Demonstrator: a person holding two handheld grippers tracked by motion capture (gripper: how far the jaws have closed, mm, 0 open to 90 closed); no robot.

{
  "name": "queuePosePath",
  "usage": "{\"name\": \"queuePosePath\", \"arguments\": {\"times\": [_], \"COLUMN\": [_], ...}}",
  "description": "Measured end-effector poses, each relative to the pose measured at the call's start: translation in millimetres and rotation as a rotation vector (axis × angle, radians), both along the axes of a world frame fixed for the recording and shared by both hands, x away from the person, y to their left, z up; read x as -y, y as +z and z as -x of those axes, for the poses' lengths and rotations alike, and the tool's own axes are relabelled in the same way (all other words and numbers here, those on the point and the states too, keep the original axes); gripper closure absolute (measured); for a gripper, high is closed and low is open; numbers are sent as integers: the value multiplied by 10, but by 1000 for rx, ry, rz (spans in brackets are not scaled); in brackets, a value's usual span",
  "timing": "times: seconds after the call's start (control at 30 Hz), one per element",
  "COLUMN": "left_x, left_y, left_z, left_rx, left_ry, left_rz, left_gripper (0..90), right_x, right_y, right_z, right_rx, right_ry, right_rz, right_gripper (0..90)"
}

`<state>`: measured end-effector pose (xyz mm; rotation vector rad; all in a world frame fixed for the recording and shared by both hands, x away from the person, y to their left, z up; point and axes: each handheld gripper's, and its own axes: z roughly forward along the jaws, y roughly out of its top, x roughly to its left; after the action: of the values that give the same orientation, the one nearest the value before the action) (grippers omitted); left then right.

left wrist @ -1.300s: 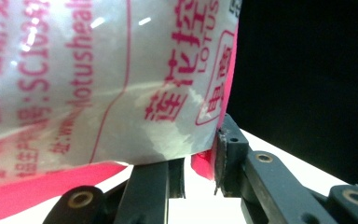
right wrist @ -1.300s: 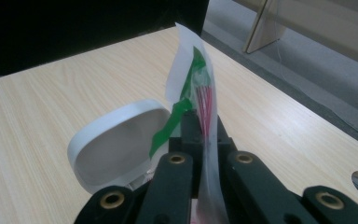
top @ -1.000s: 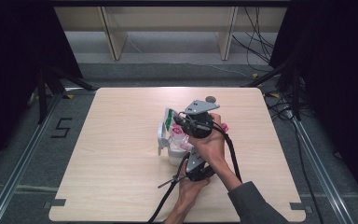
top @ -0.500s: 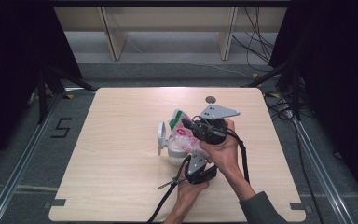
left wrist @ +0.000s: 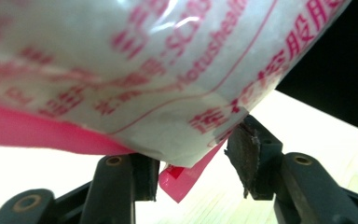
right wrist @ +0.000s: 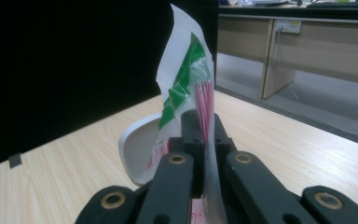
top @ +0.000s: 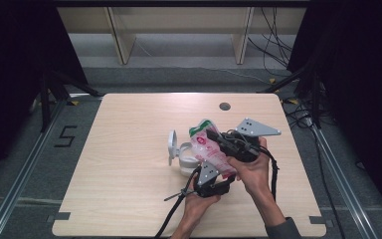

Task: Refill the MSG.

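Right gripper (top: 214, 135) has its jaws clamped tight on the bag (top: 210, 149), pinching the thin plastic edge flat between the pads; in the right gripper view the bag (right wrist: 186, 84) stands up out of the jaws like a crinkled sail. Left gripper (top: 210, 172) sits under the bag's lower end. Its jaws have just been opening and now stand partly apart, with the bag's bottom corner (left wrist: 186, 177) hanging in the gap and no pad pressing on it.

The bag is glossy film, white with pink print, a pink bottom strip and a green patch near the top. It's held just above and to the right of the white cup (top: 186, 160), partly covering it from the high view. The cup looks like smooth plastic, round, with a flip lid (top: 171, 147) standing open on its left side.

Everything sits around the middle of a pale wood-grain table (top: 129, 199). Beyond the cup, near the far edge, there's a small round dark grommet (top: 224, 106). Black cables trail from both grippers back toward the person.
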<state>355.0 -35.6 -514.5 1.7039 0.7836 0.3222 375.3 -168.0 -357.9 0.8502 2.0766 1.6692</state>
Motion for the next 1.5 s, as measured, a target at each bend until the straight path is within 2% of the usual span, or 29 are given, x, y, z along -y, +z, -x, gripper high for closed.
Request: {"name": "queuePosePath", "arguments": {"times": [0.07, 0.1, 0.17, 0.2, 0.27, 0.3, 0.33, 0.37, 0.4, 0.43, 0.53, 0.57, 0.63, 0.67, 0.73, 0.77, 0.8, 0.83, 0.87, 1.03, 1.07, 1.13, 1.17, 1.2, 1.27, 1.3, 1.33, 1.43, 1.5], "left_x": [-32, -51, -94, -115, -150, -176, -187, -180, -224, -247, -319, -344, -403, -416, -467, -492, -532, -572, -613, -805, -840, -901, -929, -943, -992, -1011, -1027, -1068, -1102], "left_y": [2, 12, 16, 28, 31, 39, 51, 53, 61, 58, 45, 31, 27, 33, 59, 70, 86, 99, 113, 167, 167, 176, 176, 177, 184, 188, 192, 202, 216], "left_z": [2, 14, 25, 42, 48, 54, 86, 103, 110, 115, 157, 172, 239, 275, 336, 350, 364, 397, 408, 462, 459, 467, 463, 469, 471, 472, 472, 471, 478], "left_rx": [-12, -16, -18, -26, -24, -31, -36, -35, -23, -30, -37, -38, -58, -52, -37, -25, -11, -23, -19, 6, 10, 7, 10, 9, 9, 10, 13, 24, 26], "left_ry": [8, 17, 10, 7, -21, -30, -16, -13, -13, -11, 7, -2, -10, -13, -16, -14, -20, -3, -4, 49, 52, 71, 70, 83, 90, 94, 96, 113, 128], "left_rz": [12, 3, 2, -11, -20, -33, -21, 11, -24, -19, -42, -46, -47, -41, -67, -75, -78, -65, -62, -67, -66, -66, -68, -68, -70, -70, -70, -58, -57], "left_gripper": [496, 478, 451, 433, 403, 394, 387, 380, 379, 366, 357, 354, 337, 333, 330, 327, 324, 323, 323, 325, 326, 328, 329, 330, 333, 333, 333, 334, 336], "right_x": [56, 89, 127, 159, 195, 207, 221, 227, 222, 239, 236, 245, 267, 284, 294, 300, 301, 302, 317, 387, 422, 501, 527, 569, 663, 700, 763, 895, 985], "right_y": [-25, -42, -75, -101, -126, -139, -144, -157, -161, -165, -160, -167, -182, -189, -231, -248, -265, -281, -307, -417, -436, -437, -436, -452, -467, -478, -485, -533, -574], "right_z": [5, 2, 14, 5, 5, 17, 2, 3, 21, 3, 44, 23, 24, 15, -5, 3, 4, 12, -7, 8, 35, 54, 97, 117, 172, 208, 237, 329, 343], "right_rx": [-5, -2, -30, -23, -35, -55, -33, -31, -54, -21, -56, -35, -47, -45, -26, -50, -51, -67, -49, -89, -98, -74, -91, -83, -72, -79, -79, -114, -102], "right_ry": [-5, -17, -14, -13, -20, -23, -23, -27, -28, -27, -33, -25, -33, -30, -44, -49, -52, -52, -51, -61, -72, -69, -88, -75, -86, -94, -102, -140, -158], "right_rz": [-24, -34, -69, -75, -92, -107, -93, -92, -104, -84, -96, -89, -97, -79, -92, -94, -94, -97, -85, -82, -87, -80, -84, -97, -85, -107, -92, -116, -101], "right_gripper": [900, 900, 900, 900, 900, 900, 900, 900, 900, 900, 900, 900, 900, 900, 900, 900, 900, 900, 900, 900, 900, 900, 900, 900, 900, 900, 900, 900, 900]}}
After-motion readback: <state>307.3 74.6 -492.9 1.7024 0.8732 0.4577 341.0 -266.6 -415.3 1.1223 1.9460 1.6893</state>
